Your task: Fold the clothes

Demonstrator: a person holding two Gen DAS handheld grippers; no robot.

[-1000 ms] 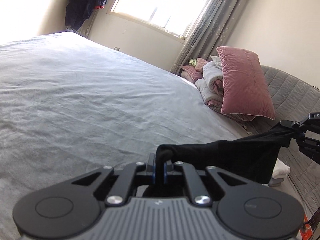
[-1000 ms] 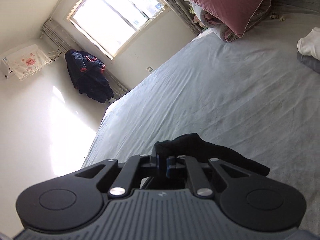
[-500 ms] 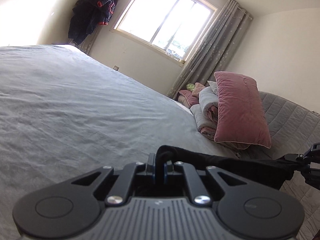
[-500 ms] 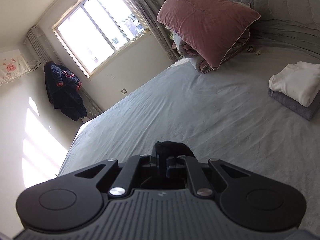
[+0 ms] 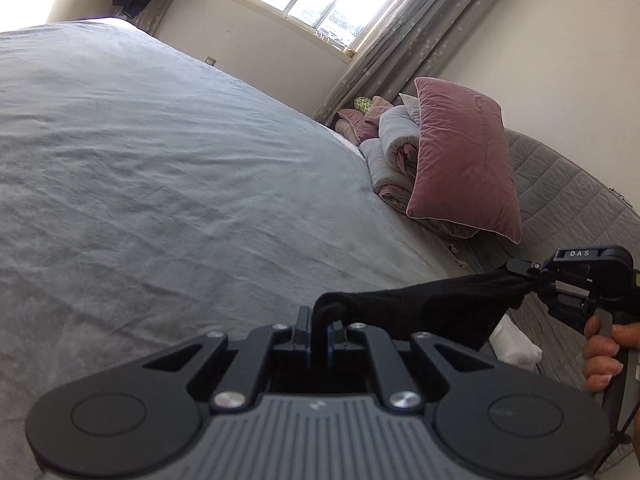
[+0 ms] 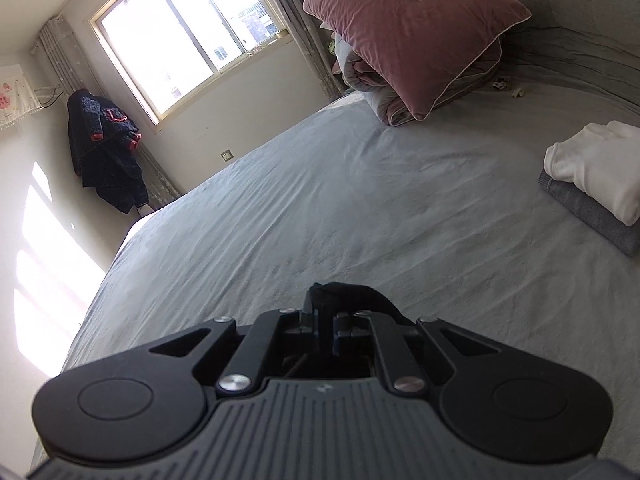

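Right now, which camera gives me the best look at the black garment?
The left wrist view: the black garment stretches in the air between the left tool and the right tool. The right wrist view shows only a bunched corner clamped in its tool.

The black garment [image 5: 436, 300] was matt cloth; the bedsheet [image 5: 160, 184] wrinkled grey fabric; the pink pillow [image 5: 464, 156] sheeny velvet.

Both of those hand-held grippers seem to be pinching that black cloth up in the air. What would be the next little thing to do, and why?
Probably lower the black garment onto the bed to spread it flat. The left hand-held gripper and right hand-held gripper each pinch one end, so it hangs stretched between them above the sheet, and the sheet in front of them looks bare. It needs a surface before any fold.
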